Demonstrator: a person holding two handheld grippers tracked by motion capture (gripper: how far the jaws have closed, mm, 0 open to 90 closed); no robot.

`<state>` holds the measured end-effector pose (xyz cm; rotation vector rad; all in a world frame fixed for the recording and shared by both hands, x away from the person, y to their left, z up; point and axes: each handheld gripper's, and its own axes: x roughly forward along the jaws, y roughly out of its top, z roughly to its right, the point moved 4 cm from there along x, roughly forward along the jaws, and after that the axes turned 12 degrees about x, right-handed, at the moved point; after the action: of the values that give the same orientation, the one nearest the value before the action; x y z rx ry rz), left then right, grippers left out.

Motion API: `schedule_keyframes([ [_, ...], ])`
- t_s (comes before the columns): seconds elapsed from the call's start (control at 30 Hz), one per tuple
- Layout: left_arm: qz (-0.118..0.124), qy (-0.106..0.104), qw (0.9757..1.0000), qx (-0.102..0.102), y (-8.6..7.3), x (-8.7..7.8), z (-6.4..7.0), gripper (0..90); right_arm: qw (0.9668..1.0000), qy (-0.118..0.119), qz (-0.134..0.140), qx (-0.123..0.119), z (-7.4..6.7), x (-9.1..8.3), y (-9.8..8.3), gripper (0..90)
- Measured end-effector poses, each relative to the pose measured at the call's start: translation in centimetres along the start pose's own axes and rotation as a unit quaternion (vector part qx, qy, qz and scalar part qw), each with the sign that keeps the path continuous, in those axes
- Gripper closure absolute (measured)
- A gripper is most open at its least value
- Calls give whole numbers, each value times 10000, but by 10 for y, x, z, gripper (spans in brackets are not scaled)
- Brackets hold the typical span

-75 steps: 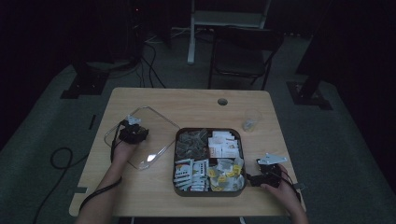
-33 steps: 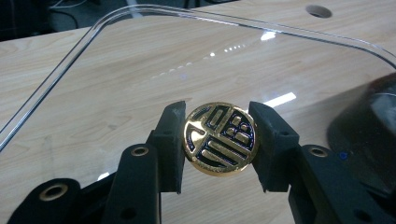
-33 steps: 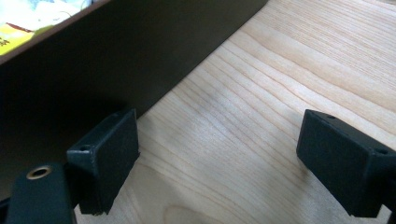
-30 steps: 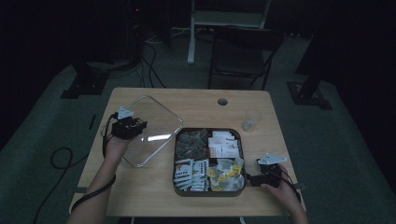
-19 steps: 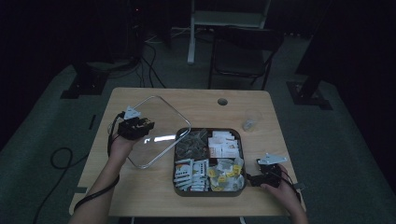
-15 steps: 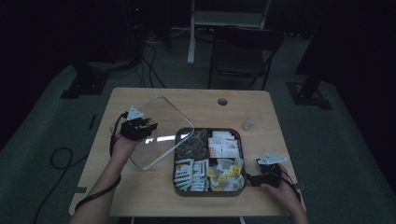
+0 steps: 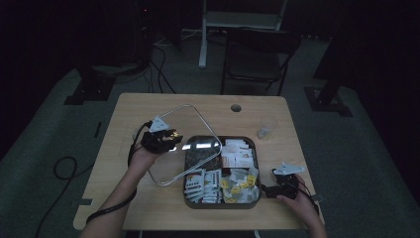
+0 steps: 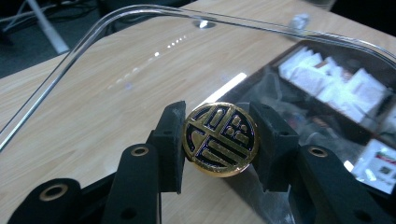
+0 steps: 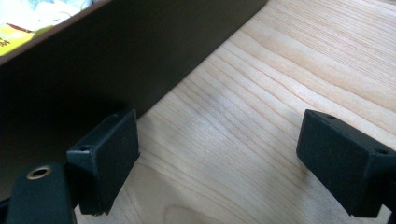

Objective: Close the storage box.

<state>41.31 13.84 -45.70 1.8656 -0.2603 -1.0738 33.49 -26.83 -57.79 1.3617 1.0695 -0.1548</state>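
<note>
Over tray [image 7: 190, 191] now, lifted lid [image 7: 185, 141].

On the table [image 7: 148, 208], the lid [image 7: 185, 144] tilts over the left part of the tray [image 7: 250, 202], with a cup [image 7: 266, 130] behind the tray's right corner.

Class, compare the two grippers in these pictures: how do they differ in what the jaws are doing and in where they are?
The left gripper is shut on the round gold knob of the clear lid; the right gripper has its jaws wide apart with nothing but bare table between them. The left one holds the lid tilted, partly over the tray; the right one sits low on the table beside the tray's wall. Both have black jaws.
</note>
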Motion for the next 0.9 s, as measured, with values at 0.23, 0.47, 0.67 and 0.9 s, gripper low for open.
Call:
schedule_keyframes([
  [0.23,-30,-245,9994,243,9,9,19,598,10000,-2,0,-2,0,0,0,124],
  [0.47,-54,-458,9982,392,14,16,34,598,10000,-1,2,-3,0,0,0,124],
  [0.67,-112,-766,9949,649,20,30,53,598,10000,1,0,1,0,0,0,124],
  [0.9,-28,-1048,9910,827,28,37,68,598,10000,16,4,19,0,0,0,124],
])
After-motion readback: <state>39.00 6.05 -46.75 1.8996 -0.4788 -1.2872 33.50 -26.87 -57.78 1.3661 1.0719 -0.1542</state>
